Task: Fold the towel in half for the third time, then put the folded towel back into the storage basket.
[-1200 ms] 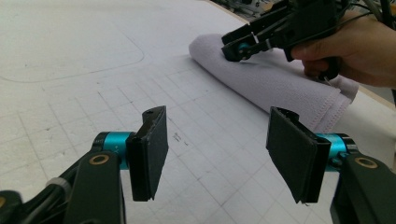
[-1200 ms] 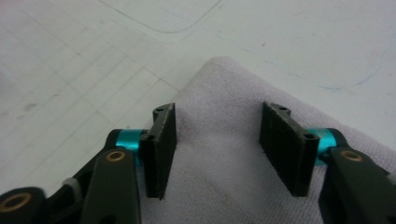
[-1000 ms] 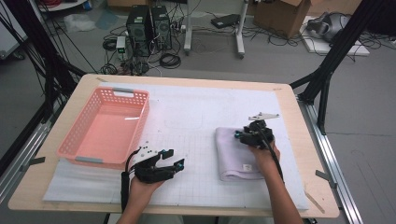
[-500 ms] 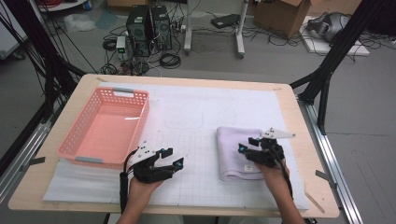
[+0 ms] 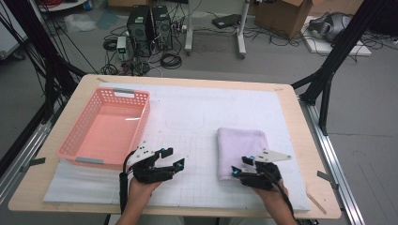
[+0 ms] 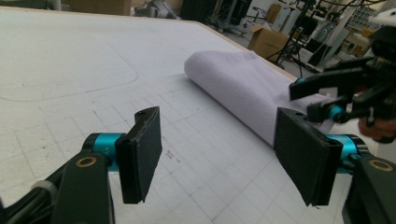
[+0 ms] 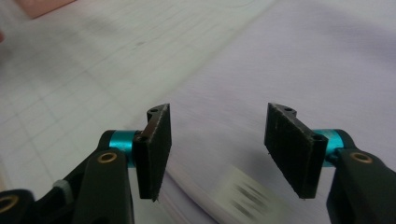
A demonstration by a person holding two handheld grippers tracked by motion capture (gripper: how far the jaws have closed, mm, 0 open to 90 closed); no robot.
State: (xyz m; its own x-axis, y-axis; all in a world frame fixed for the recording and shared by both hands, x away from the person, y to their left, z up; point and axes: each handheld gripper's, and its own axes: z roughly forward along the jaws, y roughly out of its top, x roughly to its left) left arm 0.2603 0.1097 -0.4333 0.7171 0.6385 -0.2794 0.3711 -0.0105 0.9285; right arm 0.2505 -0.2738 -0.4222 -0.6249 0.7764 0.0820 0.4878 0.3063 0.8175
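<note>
A folded lavender towel [image 5: 241,145] lies on the white gridded mat, right of centre. My right gripper [image 5: 241,165] hovers at the towel's near edge. Its jaws stand apart after closing a little just now, and the cloth [image 7: 303,60] lies beneath them without the pads pressing on it. My left gripper [image 5: 172,157] rests low over the mat to the left of the towel and points toward it. Its jaws have just been opening, with nothing between the pads [image 6: 140,154]. In the left gripper view the towel [image 6: 243,84] runs back along the mat, and the right gripper [image 6: 345,93] sits at its near end.
A pink plastic basket [image 5: 70,136] stands on the left of the table, just beyond my left hand. The white mat [image 5: 197,108] covers most of the wooden tabletop [image 5: 309,154]. Black frame legs, computers and cables are on the floor beyond the far edge.
My right gripper has slid from over the towel's middle back to its near edge, and its jaws stand wider than a second ago. The left hand has stayed put, its jaws slightly wider.
</note>
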